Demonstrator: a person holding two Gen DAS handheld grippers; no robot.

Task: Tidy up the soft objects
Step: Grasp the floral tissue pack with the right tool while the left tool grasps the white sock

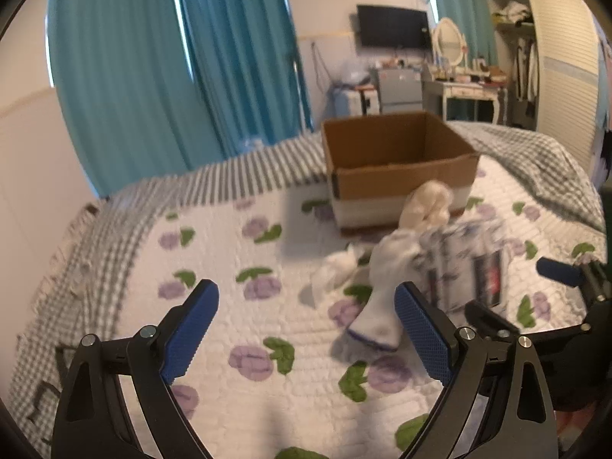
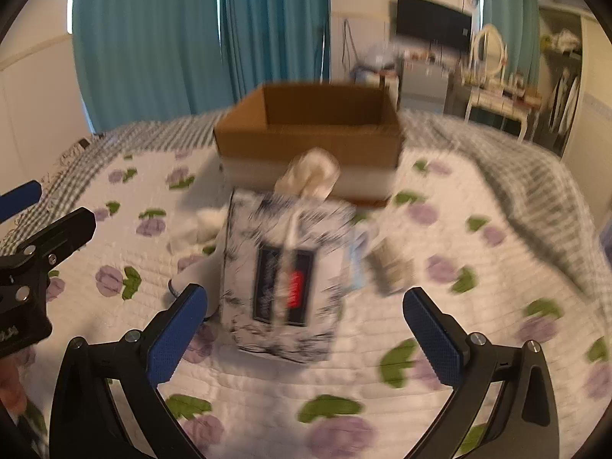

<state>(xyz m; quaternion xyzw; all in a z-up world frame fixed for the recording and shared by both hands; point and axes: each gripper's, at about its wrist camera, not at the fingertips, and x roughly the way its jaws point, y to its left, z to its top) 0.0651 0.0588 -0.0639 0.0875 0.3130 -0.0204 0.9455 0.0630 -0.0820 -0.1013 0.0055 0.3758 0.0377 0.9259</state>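
An open cardboard box [image 1: 397, 160] stands on the bed; it also shows in the right wrist view [image 2: 310, 134]. In front of it lie a white sock [image 1: 382, 306], a cream soft bundle [image 1: 428, 202] and a blue-and-white printed tissue pack [image 1: 466, 267]. My left gripper [image 1: 306, 329] is open and empty, just left of the sock. My right gripper [image 2: 306, 325] is open with the tissue pack [image 2: 287, 275] between and just beyond its fingers, not touching. The cream bundle [image 2: 313, 172] lies behind the pack. The right view is blurred.
The bed has a white floral quilt [image 1: 244, 252] and a grey checked blanket [image 1: 535, 157] at the far edge. A crumpled white cloth [image 1: 336, 267] lies left of the sock. Teal curtains, a TV, a dresser and a wardrobe stand beyond the bed.
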